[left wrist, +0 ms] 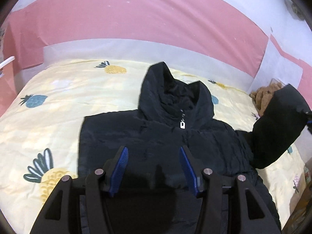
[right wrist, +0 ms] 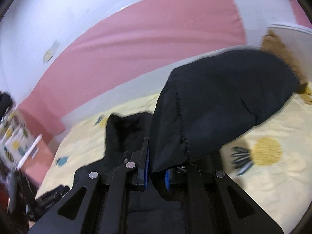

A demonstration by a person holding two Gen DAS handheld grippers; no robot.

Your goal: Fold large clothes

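A black hooded puffer jacket [left wrist: 156,136] lies front up on the bed, hood toward the wall, with a silver zipper pull [left wrist: 182,124] at the collar. My left gripper [left wrist: 154,152] is open and empty, hovering over the jacket's chest. My right gripper [right wrist: 157,167] is shut on the jacket's right sleeve [right wrist: 224,101] and holds it lifted above the bed. The raised sleeve also shows at the right of the left wrist view [left wrist: 276,124]. The jacket's hood [right wrist: 128,128] lies to the left of the right gripper.
The bed has a pale yellow pineapple-print cover [left wrist: 48,117]. A pink and white wall [left wrist: 136,19] runs behind it. A brown fuzzy garment [left wrist: 263,95] lies at the bed's far right corner. Clutter and a patterned cloth [right wrist: 15,140] stand off the bed's left side.
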